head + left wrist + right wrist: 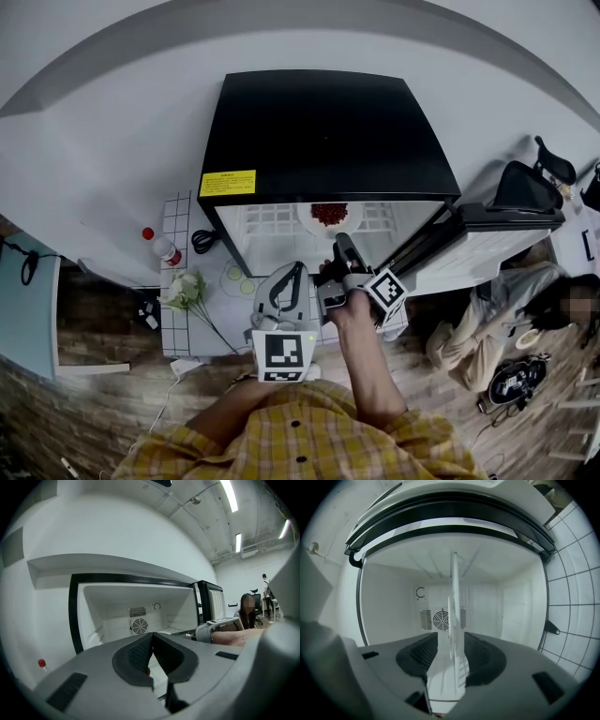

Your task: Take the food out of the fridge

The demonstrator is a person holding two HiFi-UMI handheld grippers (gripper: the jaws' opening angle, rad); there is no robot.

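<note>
The black mini fridge [328, 122] stands open, its door [487, 244] swung to the right. On its white wire shelf [272, 220] sits a white plate [314, 225] of red food [328, 214]. My right gripper [342, 246] is rolled on its side and reaches level into the fridge mouth. In the right gripper view the shelf and plate [451, 616] show edge-on as a thin white upright line between the wide-apart jaws of this gripper [451, 641], and the pads do not press on it. My left gripper [152, 637] hangs back in front of the fridge, pads together and empty.
A red-capped bottle [161, 246], a black cable and white flowers [187, 291] lie on the tiled mat left of the fridge. A fan vent [440, 619] is in the fridge's back wall. A person sits on the floor at the right [487, 328].
</note>
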